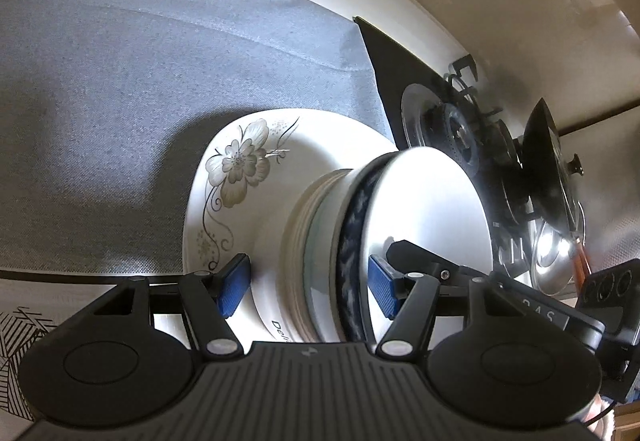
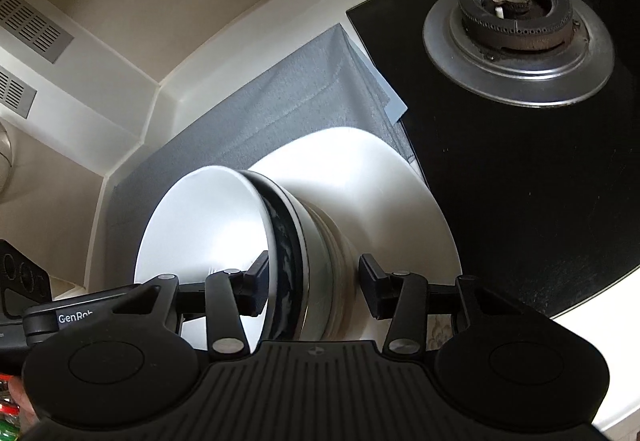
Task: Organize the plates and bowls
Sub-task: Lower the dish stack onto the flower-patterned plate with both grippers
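A stack of bowls (image 1: 320, 241) sits on a white plate with a grey flower print (image 1: 240, 169), which lies on a grey cloth mat (image 1: 120, 81). The top bowl (image 1: 424, 209) is white inside with a dark blue patterned band. My left gripper (image 1: 310, 287) is open, its blue-padded fingers on either side of the stack's side. My right gripper (image 2: 312, 289) is open too, its black fingers straddling the stack (image 2: 320, 261) from the opposite side above the plate (image 2: 380, 181). The right gripper's body shows in the left wrist view (image 1: 440, 265).
A black gas hob (image 2: 520, 181) with a burner (image 2: 516, 21) lies just beside the mat (image 2: 312, 97). In the left wrist view the burner (image 1: 452, 129), a dark pan lid (image 1: 544, 161) and a steel pot (image 1: 556, 257) stand beyond the stack. A white wall edge (image 2: 132, 113) borders the counter.
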